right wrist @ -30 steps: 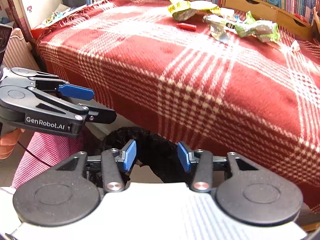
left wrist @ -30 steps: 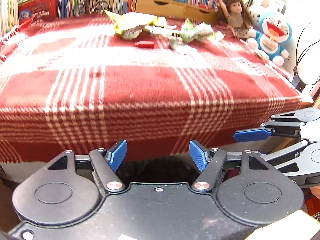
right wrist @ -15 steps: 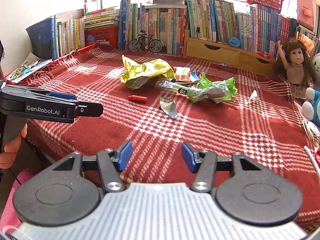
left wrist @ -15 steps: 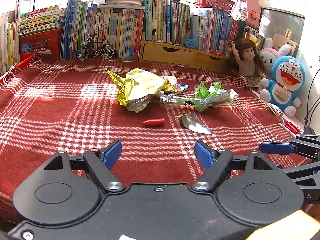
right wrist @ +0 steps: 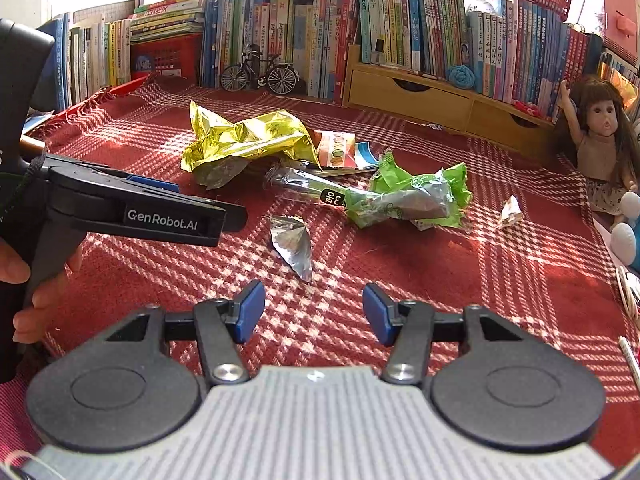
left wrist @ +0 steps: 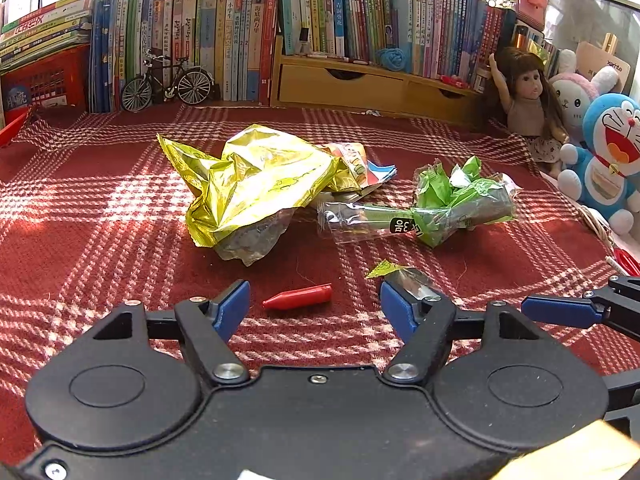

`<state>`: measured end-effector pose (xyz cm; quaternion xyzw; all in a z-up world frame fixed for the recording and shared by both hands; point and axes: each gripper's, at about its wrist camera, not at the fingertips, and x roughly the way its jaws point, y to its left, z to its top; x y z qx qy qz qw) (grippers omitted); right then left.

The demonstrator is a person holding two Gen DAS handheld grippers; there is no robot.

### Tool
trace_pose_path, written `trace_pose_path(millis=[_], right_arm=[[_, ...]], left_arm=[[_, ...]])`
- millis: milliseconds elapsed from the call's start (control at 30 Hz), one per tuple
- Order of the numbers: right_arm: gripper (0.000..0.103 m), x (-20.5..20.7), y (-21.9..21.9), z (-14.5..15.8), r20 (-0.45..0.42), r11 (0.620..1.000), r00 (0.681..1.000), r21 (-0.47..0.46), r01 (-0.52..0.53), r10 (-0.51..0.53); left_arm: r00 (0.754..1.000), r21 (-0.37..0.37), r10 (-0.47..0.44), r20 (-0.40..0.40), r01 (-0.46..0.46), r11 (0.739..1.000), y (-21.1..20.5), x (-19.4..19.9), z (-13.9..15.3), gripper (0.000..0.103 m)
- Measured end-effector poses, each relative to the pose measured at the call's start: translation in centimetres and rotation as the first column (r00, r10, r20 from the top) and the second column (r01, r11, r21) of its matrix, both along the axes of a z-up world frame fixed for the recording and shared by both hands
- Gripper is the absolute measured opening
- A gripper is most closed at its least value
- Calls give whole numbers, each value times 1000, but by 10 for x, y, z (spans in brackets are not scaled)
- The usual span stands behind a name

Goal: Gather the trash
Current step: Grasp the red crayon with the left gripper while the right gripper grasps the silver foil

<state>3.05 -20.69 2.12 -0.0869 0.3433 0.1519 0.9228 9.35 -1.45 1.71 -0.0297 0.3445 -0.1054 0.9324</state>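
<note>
Trash lies on a red plaid blanket (left wrist: pixel 100 208). A crumpled yellow foil bag (left wrist: pixel 248 184) sits at the centre, also in the right wrist view (right wrist: pixel 244 140). A green wrapper (left wrist: pixel 452 204) lies to its right, also seen from the right wrist (right wrist: pixel 404 200). A small red cap (left wrist: pixel 298 297) lies just ahead of my open, empty left gripper (left wrist: pixel 314 310). A silver foil scrap (right wrist: pixel 294 244) lies just ahead of my open, empty right gripper (right wrist: pixel 312 312). A small white paper scrap (right wrist: pixel 509 211) lies further right.
Books (left wrist: pixel 240 32), a toy bicycle (left wrist: pixel 166 80) and a wooden drawer box (left wrist: pixel 360 84) line the back. A doll (left wrist: pixel 524 96) and a blue plush toy (left wrist: pixel 608 160) stand at the right. A flat snack packet (right wrist: pixel 336 148) lies behind the yellow bag.
Both grippers have risen from below the blanket's front edge and moved forward over it, towards the trash. Both stay open.
</note>
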Motion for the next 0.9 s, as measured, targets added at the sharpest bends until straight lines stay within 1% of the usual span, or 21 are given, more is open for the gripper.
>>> trace_pose_path(millis=[33,133,167,233,367,500,600,633,667,700,767,867,900], right_arm=[[69,4,1,-2,-3,1000,1000,-2,-3,3],[69,18,3,-8,-19,1000,1000,3,-11,11],[69,22,3,-10,-23,1000,1000,4,-13,13],[68,28,5,-13,-30,1000,999,9,-17,18],[69,38,10,-18,-39,999,999,14,-33,34],[69,46,16,-22,-47,999,998,19,-44,45],[69,56,20,-25,-71,998,996,33,-51,54],[65,60,20,-24,-75,998,996,41,-49,52],[53,62,20,-24,-77,998,996,45,-47,51],[50,63,21,-23,-76,998,996,45,-43,46],[33,63,23,-21,-68,998,997,35,-45,47],[20,59,24,-19,-53,999,998,26,-44,46],[19,58,23,-18,-54,999,998,32,-42,44]], left_arm=[[1000,-1,2,-7,-2,1000,-1,4,-3,67],[1000,-1,6,-26,-6,1000,-2,12,-10,54],[1000,5,6,-26,-6,1000,-3,13,-12,40],[1000,27,0,-14,0,1000,-5,14,-12,40],[999,37,-27,17,27,999,-5,11,-7,40],[999,16,-20,32,19,1000,2,10,1,40],[999,4,-3,41,3,1000,8,9,7,40],[999,2,3,45,-3,1000,10,9,10,40],[999,1,6,47,-6,1000,12,9,11,40],[999,-1,9,49,-9,1000,13,8,12,40],[999,-4,13,52,-12,1000,16,7,15,40],[998,-6,19,56,-18,1000,19,4,18,40],[998,-7,20,57,-20,1000,20,2,19,40]])
